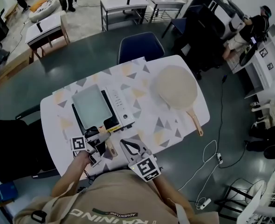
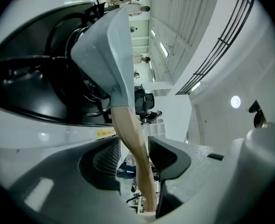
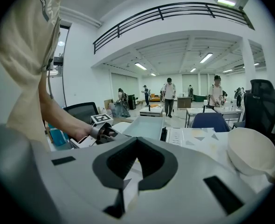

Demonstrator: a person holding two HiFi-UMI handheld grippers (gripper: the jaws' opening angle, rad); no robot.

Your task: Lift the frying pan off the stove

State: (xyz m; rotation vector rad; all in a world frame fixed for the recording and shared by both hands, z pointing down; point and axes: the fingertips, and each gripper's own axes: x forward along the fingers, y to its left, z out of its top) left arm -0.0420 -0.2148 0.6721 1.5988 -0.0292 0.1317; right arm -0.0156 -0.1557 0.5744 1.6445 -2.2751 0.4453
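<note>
Lift not done: pan (image 1: 91,105) sits flat on the stove (image 1: 121,107), at the table's (image 1: 170,125) left half. Left tool (image 1: 100,141) is released, jaws apart around the handle (image 2: 130,134), which runs between them with no squeeze visible. Right tool (image 1: 127,146) is clenched on nothing, just beside the left. Left to do: clamp the handle, raise the pan clear.

Pan: square, grey, smooth, shallow flared walls. Handle: light wood, slim, slightly curved. Stove: glossy black top, white body. Table cover: pale with triangle print. A round pan (image 1: 177,87), cream, matte, wood-handled, lies well apart on the right.
</note>
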